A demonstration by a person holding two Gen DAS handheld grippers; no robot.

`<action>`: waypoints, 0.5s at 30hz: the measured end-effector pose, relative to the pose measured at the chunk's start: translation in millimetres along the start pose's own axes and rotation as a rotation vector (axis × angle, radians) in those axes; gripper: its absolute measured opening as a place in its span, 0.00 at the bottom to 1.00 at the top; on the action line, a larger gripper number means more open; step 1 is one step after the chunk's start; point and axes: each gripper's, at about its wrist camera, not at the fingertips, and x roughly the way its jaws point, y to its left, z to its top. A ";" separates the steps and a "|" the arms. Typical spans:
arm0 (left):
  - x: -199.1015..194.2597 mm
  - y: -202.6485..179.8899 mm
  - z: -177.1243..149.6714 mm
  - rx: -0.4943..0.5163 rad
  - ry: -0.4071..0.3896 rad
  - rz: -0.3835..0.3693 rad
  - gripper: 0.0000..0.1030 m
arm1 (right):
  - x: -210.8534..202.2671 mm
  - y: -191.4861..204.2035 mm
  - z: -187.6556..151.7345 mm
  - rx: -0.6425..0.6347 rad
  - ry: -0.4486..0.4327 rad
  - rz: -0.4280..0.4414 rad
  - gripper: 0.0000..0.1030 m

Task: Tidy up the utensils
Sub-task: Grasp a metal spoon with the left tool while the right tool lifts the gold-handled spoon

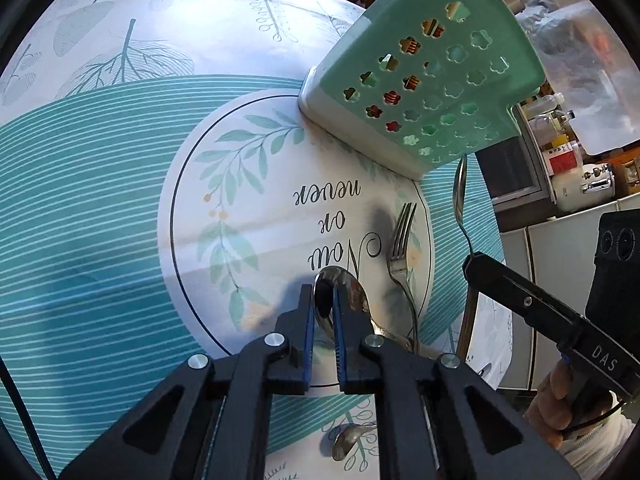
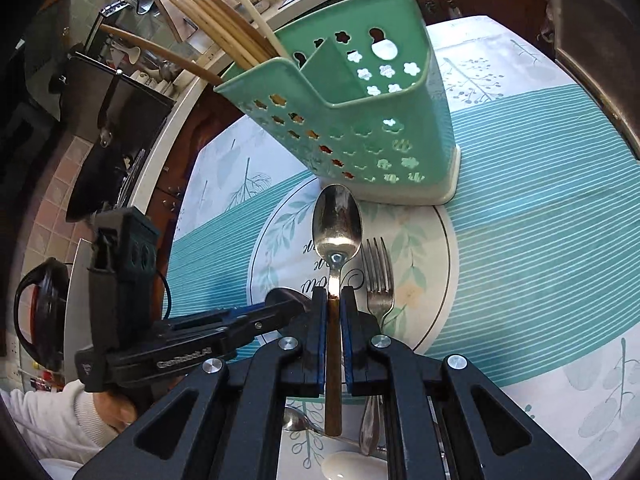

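A green perforated utensil holder (image 1: 432, 80) (image 2: 360, 120) stands on the patterned tablecloth; chopsticks (image 2: 224, 20) stick out of one compartment. My right gripper (image 2: 334, 300) is shut on the brown handle of a metal spoon (image 2: 337, 224) and holds it above the cloth in front of the holder; it shows in the left wrist view (image 1: 474, 260) too. My left gripper (image 1: 323, 300) has its jaws close around the bowl of another spoon (image 1: 344, 292) lying on the cloth; contact is unclear. A fork (image 1: 402, 248) (image 2: 378, 276) lies beside it.
A small spoon (image 1: 348, 440) lies near the cloth's front edge. More utensils (image 2: 348, 464), one white, lie under my right gripper. Kitchen counter, bottles (image 1: 560, 148) and a dark appliance (image 2: 108, 128) lie beyond the table edge.
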 end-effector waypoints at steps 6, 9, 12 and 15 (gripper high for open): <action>-7.5 -10.9 -4.9 0.024 -0.015 0.064 0.05 | -11.0 -8.5 0.3 0.018 -0.008 0.001 0.06; -24.4 -16.0 -6.8 0.032 -0.056 0.090 0.04 | -16.4 -8.1 -0.5 0.019 -0.025 -0.003 0.06; -50.5 -30.6 -6.3 0.080 -0.130 0.136 0.03 | -31.5 -5.0 -0.7 0.003 -0.062 -0.015 0.06; -74.7 -44.3 -3.6 0.144 -0.195 0.174 0.02 | -47.0 1.4 1.6 -0.018 -0.103 -0.024 0.06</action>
